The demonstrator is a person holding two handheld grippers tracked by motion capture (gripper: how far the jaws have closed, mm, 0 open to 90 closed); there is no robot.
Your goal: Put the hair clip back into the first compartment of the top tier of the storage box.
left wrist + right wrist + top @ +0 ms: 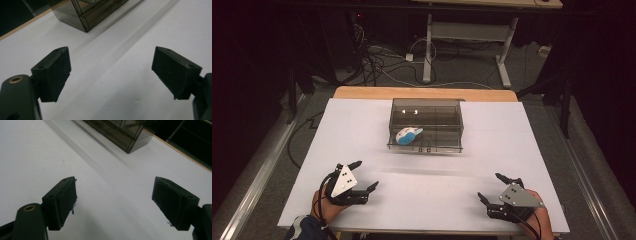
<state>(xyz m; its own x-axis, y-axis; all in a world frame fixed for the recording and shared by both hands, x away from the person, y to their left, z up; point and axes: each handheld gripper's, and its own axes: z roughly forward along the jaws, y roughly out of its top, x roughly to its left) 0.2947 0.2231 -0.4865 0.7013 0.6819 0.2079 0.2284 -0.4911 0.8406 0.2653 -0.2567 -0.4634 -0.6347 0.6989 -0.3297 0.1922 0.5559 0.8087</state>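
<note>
Tongs sit at both near corners of the white table [362,130]. We see the left gripper [364,176] resting near the front edge, jaws spread wide with nothing between them. At the middle, farther back, a smoky clear box [426,125] holds a blue and white mouse [408,135] in its left part. Our right gripper [493,186] rests likewise, jaws wide apart and empty.

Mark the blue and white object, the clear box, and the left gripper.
blue and white object [408,135], high view, middle of its body.
clear box [426,148], high view, front wall.
left gripper [366,175], high view, gap midway between the open fingertips.
</note>
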